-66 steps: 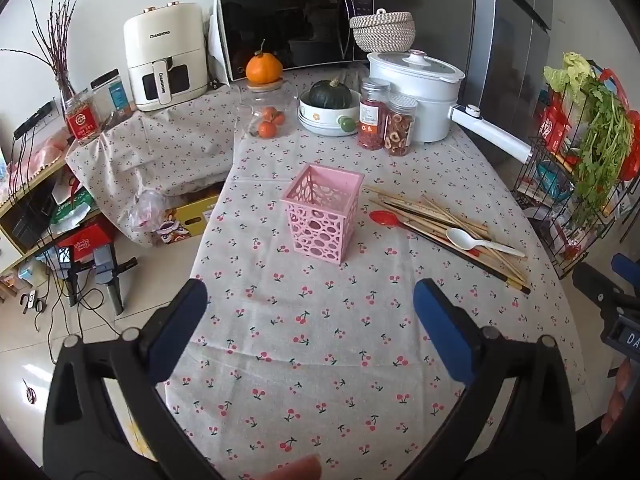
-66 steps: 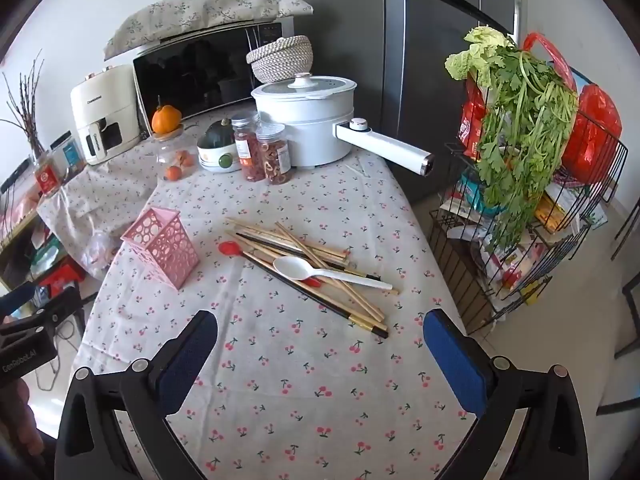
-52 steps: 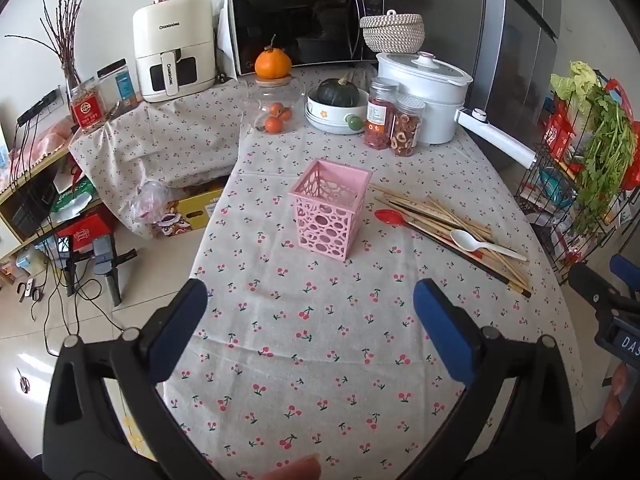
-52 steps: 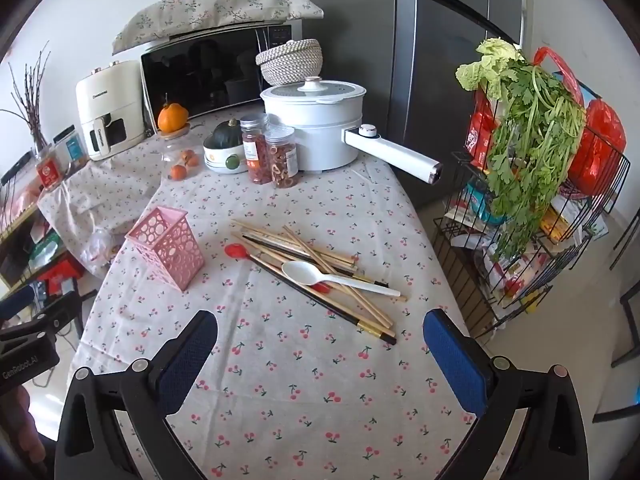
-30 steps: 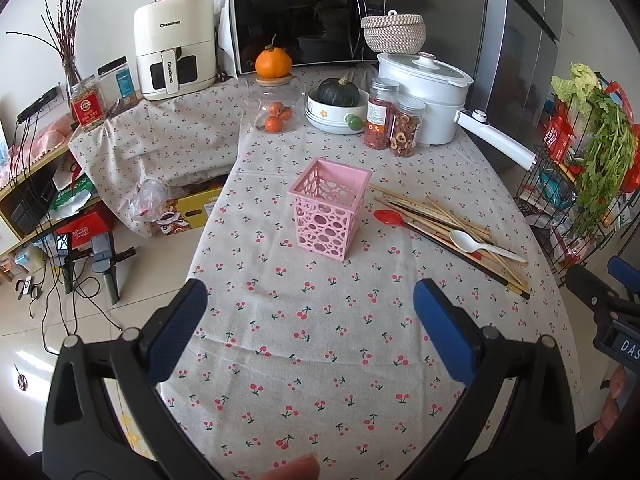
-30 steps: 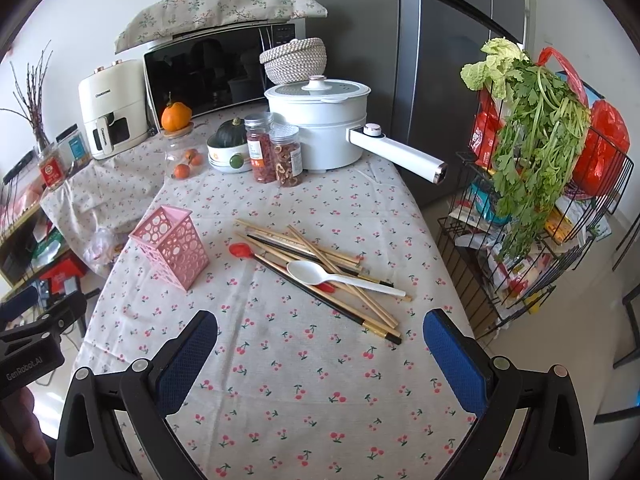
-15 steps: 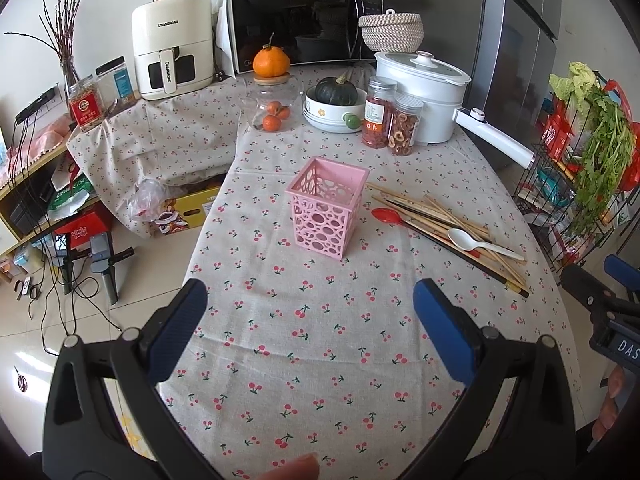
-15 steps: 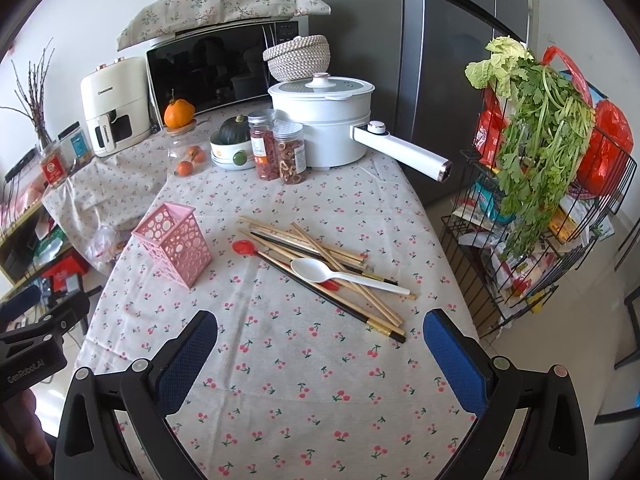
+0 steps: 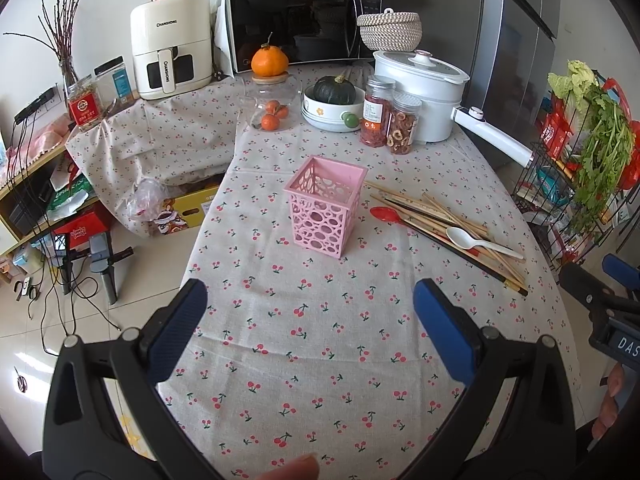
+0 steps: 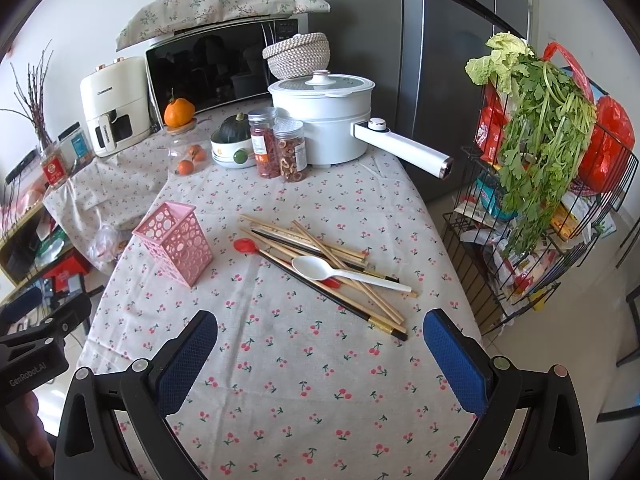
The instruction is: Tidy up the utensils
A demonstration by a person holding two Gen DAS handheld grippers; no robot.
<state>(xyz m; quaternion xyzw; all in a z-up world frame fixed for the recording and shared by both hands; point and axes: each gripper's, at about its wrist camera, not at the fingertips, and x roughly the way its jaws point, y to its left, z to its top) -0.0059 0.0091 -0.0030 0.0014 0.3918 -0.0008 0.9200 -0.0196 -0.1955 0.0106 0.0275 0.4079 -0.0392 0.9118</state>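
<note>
A pink perforated holder [image 9: 325, 211] [image 10: 175, 242] stands upright and empty on the cherry-print tablecloth. To its right lies a loose pile of wooden and black chopsticks [image 9: 440, 224] [image 10: 320, 256], with a white spoon [image 9: 476, 240] [image 10: 340, 273] on top and a red spoon [image 9: 382, 214] [image 10: 246, 245] partly beneath. My left gripper [image 9: 310, 304] hovers open above the near cloth, short of the holder. My right gripper [image 10: 320, 338] is open too, just in front of the pile's near end. Neither holds anything.
At the back stand a white pot [image 10: 324, 120] with a long handle [image 10: 400, 148], two jars [image 10: 280, 148], a bowl with a squash [image 9: 334, 102], a glass jar with oranges [image 9: 272, 108], a microwave and an air fryer. A wire rack with greens [image 10: 536, 168] flanks the table's right edge.
Both views have shifted only slightly; the right gripper has eased a little closer to the utensil pile. Both grippers stay open and nothing on the table has moved.
</note>
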